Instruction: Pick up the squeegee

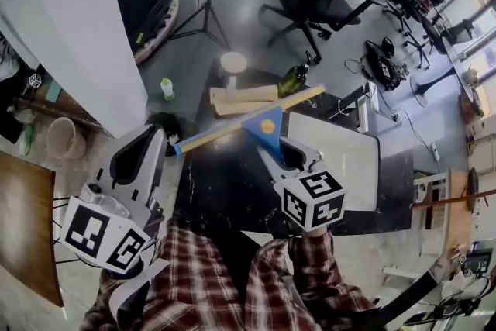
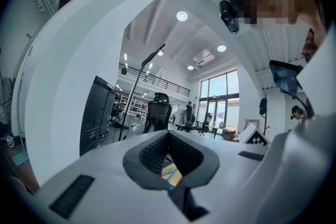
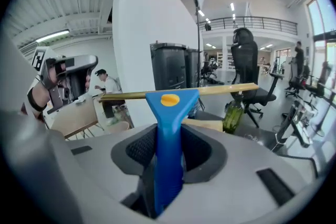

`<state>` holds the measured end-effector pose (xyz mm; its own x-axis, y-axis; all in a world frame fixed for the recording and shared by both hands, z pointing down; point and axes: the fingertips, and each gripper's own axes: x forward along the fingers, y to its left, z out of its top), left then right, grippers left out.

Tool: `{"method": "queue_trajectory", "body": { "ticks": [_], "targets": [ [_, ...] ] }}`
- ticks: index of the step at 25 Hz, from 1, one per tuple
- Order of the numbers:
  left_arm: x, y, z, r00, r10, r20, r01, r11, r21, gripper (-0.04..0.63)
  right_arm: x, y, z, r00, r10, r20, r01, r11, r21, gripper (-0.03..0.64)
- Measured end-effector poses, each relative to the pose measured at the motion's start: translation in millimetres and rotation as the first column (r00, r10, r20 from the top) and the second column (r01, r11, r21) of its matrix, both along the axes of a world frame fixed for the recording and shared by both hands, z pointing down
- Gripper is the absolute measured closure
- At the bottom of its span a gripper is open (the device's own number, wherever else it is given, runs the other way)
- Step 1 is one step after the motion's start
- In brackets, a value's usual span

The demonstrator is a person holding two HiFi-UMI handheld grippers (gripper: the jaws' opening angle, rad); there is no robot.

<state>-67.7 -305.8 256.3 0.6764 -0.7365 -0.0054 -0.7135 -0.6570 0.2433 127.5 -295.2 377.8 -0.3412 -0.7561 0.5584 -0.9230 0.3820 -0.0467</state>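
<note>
R gripper point(image 1: 288, 159) holds the squeegee point(image 1: 263, 125) up in the air, over the black table point(image 1: 225, 201).
Its fingers pinch the blue handle low down. The handle runs along the jaws, w/ the head pointing away from the person. The yellow blade bar, the long axis, lies crosswise: slanting near-left to far-right in head view, nearly level in right gripper view. L gripper point(image 1: 138, 155) is near the bar's left end, fingers pressed together on nothing. A green bottle point(image 1: 293, 79) stands beyond.
</note>
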Motion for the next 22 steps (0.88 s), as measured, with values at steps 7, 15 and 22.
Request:
{"method": "queue_trajectory", "body": {
  "ticks": [7, 15, 22],
  "targets": [
    [10.9, -6.4, -9.5, 0.999, 0.037, 0.016, -0.037, 0.999, 0.032, 0.584, 24.8, -3.9, -69.0, 0.99, 0.093, 0.107, -0.116, 0.968, 0.223, 0.479],
    [9.3, -7.3, -7.7, 0.999, 0.035, 0.018, -0.035, 0.999, 0.027, 0.584, 21.2, 16.0, -111.4, 0.983, 0.074, 0.169, -0.125, 0.939, 0.319, 0.479],
    [14.8, -2.9, -5.5, 0.999, 0.047, 0.019, -0.047, 0.999, 0.018, 0.585, 16.4, 19.2, -114.2, 0.979, 0.059, 0.198, -0.121, 0.94, 0.319, 0.479]
  ]
}}
